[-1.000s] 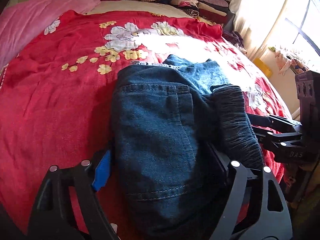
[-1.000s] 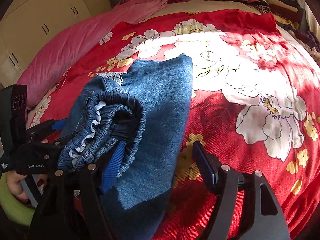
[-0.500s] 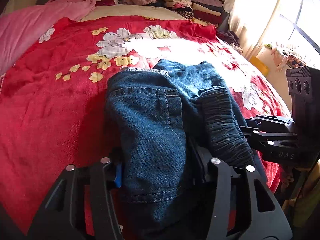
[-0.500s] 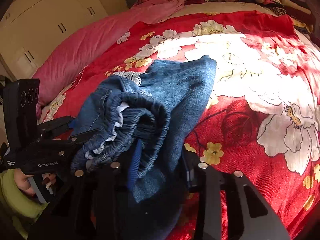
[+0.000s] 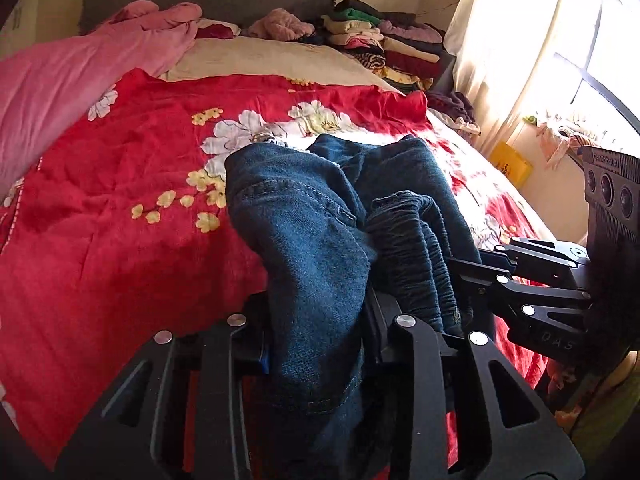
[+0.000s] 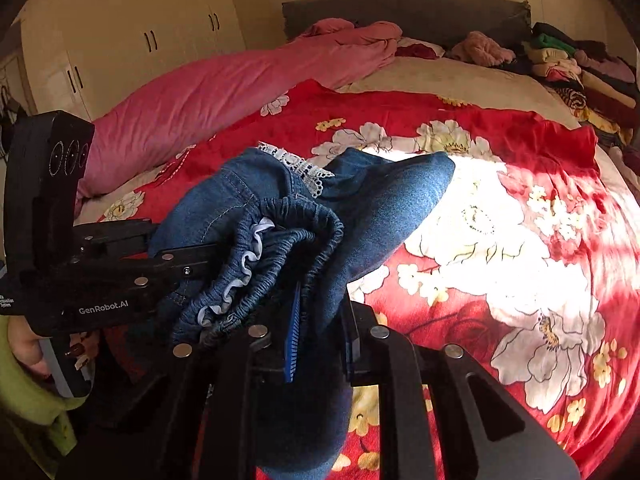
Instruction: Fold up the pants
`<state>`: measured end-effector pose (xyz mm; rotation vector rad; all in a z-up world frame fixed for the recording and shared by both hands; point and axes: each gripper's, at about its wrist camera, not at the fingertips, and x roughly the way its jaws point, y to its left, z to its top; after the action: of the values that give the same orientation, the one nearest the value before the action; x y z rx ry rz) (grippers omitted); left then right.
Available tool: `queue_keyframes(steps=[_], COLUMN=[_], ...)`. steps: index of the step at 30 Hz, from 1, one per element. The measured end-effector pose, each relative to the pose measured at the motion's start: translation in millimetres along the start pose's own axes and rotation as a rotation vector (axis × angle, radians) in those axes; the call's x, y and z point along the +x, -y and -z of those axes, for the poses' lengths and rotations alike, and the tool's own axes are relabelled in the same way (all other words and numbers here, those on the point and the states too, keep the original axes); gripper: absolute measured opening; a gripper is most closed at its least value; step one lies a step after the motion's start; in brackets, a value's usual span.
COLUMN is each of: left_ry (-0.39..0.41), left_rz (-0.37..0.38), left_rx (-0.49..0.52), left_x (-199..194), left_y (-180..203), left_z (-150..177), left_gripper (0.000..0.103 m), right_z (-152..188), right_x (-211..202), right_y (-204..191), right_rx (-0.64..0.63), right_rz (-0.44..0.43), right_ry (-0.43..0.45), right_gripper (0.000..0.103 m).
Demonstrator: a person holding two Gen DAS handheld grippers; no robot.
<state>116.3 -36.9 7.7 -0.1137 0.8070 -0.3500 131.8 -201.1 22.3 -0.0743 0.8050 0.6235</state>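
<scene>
The folded blue denim pants (image 5: 316,240) hang bunched between both grippers, lifted above the red floral bedspread (image 5: 120,216). My left gripper (image 5: 320,344) is shut on the folded denim near the pocket side. My right gripper (image 6: 320,340) is shut on the denim beside the elastic waistband (image 6: 276,248); white lace trim (image 6: 296,166) shows at the top. The right gripper (image 5: 532,292) also shows at the right of the left wrist view, and the left gripper (image 6: 132,272) at the left of the right wrist view. The fingertips are hidden by cloth.
A pink duvet (image 6: 224,92) lies along the bed's left side. Stacked folded clothes (image 5: 384,44) sit at the far right by the headboard (image 6: 400,8). A window and curtain (image 5: 520,48) are at the right, cream wardrobes (image 6: 132,40) at the left.
Both grippers closed on the pants and lifted them off the bed; the bundle now hangs bunched and the views tilt up toward the headboard.
</scene>
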Motion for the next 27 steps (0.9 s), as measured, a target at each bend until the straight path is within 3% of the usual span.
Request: queue_keyframes(steps=[14, 27], left_ry=[0.059, 0.049], left_rz=[-0.047, -0.065], left_rx=[-0.003, -0.020], left_x=[9.0, 26.1], left_y=[-5.6, -11.3], left_z=[-40.1, -45.1], left_gripper=[0.025, 0.026], right_z=[-47.9, -51.0], right_x=[24.7, 41.6], right_y=[20.1, 27.0], right_rx=[-0.002, 0.006], right_rz=[0.023, 0.033], right_ry=[0.025, 0.011], right_gripper=[0.016, 0.016])
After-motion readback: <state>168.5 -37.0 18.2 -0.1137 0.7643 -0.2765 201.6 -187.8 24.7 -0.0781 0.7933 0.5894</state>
